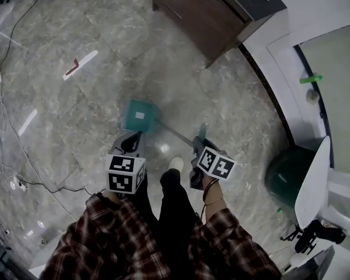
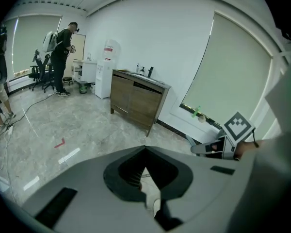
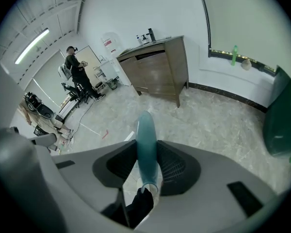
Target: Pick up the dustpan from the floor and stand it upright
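The teal dustpan [image 1: 140, 115] is in front of my feet, and its thin metal rod [image 1: 176, 134] slants back up to a teal handle grip [image 1: 202, 130]. My right gripper [image 1: 199, 142] is shut on that grip. In the right gripper view the teal handle [image 3: 146, 130] sticks out forward between the jaws of the right gripper [image 3: 146, 147]. My left gripper [image 1: 130, 141] hangs just behind the pan, apart from it, shut on nothing. In its own view the left gripper [image 2: 145, 150] has its jaw tips together. I cannot tell whether the pan touches the floor.
A brown wooden cabinet [image 1: 204, 10] stands ahead against the wall. A dark green bin [image 1: 289, 174] and a white chair [image 1: 312, 185] are close on the right. Cables [image 1: 11, 174] trail over the marble floor at left, near a red tape mark [image 1: 74, 67]. A person [image 2: 63, 57] stands far off.
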Motion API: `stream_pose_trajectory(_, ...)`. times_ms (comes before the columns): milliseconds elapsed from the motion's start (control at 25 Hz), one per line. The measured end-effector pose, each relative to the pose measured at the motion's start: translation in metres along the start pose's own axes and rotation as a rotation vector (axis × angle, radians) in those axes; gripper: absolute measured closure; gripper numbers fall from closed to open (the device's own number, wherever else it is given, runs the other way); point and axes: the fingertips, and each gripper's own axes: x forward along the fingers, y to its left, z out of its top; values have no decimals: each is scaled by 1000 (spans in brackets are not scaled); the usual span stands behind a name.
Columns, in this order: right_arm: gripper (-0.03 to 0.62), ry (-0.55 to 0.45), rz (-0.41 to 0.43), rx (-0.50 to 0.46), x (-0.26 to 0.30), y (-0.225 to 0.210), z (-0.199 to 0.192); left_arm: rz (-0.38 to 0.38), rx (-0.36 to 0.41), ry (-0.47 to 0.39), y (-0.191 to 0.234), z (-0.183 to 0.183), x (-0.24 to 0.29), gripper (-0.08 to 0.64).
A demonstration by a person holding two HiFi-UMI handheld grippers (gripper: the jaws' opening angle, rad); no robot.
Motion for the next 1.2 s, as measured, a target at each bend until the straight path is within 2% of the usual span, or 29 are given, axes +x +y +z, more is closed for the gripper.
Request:
stream_pose_trajectory(360, 454, -39, -39, 65, 20, 57, 20, 3, -1, -39, 80, 40, -26, 558)
stream_pose_trajectory(600, 454, -24, -56, -4, 29, 107, 20, 10, -17, -57, 120, 46, -48, 558)
stream_pose_trajectory(840, 454, -43, -135, -43, 34, 126, 21, -22, -11, -70, 132, 51, -63, 560)
stream_pose_trajectory(1000, 453, -44, -137, -44, 29, 125, 21, -34, -13, -85, 132, 54, -70, 558)
stream_pose_trajectory(1200, 453, -53, -135, -19, 21, 124, 18, -41, -67, -112, 134, 54, -76, 559)
